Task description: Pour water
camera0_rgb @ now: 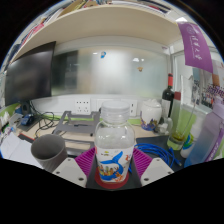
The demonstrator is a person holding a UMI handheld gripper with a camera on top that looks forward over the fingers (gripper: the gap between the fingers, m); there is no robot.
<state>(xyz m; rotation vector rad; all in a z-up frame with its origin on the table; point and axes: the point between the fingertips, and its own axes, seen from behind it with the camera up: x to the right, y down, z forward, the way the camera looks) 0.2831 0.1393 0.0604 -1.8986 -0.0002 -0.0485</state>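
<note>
1. Frosted glass panels [110,65] run across the back of the room, with a dark monitor [28,75] off to the left.
2. Cluttered with cables and small items, the white table [20,148] stretches out in front of the panels.
3. Up close, a clear plastic bottle [113,150] stands upright between the two fingers of the gripper [112,172], with a white cap and a colourful label with red and blue on it.
4. Both fingers look pressed against the bottle's lower sides, so the gripper is clamped on it; the pads are hidden.
5. Just left of the bottle sits a grey cup [47,152], upright with its mouth open, near the left finger but apart from the bottle.
6. Beyond the bottle to the right, a dark wine bottle [168,100] stands on the table, with a green bottle [184,127] nearer on that side.
7. Something blue and ribbed [155,155] lies on the table beside the right finger.
</note>
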